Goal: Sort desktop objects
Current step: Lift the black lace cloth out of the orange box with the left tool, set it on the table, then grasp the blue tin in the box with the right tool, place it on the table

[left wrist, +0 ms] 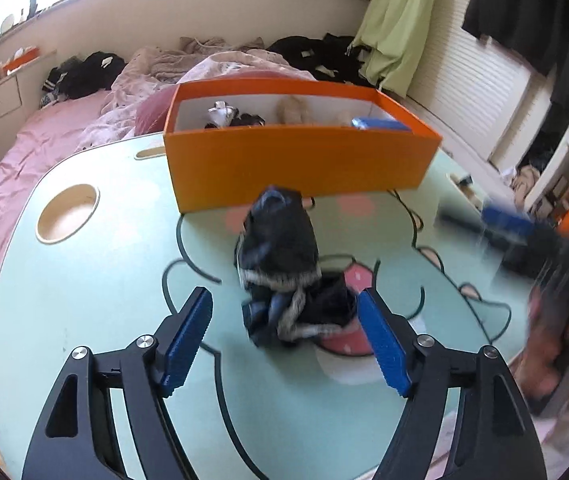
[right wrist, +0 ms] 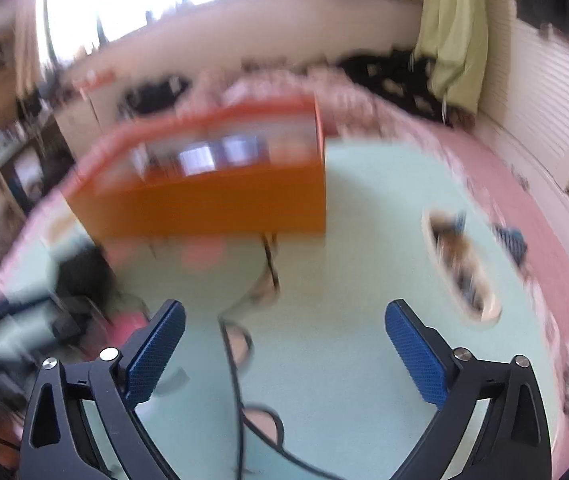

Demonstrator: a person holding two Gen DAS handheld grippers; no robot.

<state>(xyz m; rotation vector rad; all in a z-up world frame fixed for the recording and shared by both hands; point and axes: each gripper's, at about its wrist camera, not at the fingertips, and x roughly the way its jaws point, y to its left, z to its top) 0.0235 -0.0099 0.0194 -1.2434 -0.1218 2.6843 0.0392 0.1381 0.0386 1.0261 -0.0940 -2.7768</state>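
The left gripper (left wrist: 284, 344) stands apart around the dark sock (left wrist: 280, 276), while the right gripper (right wrist: 284, 360) is apart and empty.

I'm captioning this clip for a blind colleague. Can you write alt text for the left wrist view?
The left tongs stand open around a crumpled dark sock lying on a mint-green cartoon table, pads not touching it. Behind it sits an open orange box holding a few small items, with a pink bed beyond.

Pink bed (left wrist: 36, 148), green curtain (left wrist: 400, 20), white drawer unit (left wrist: 0, 104).
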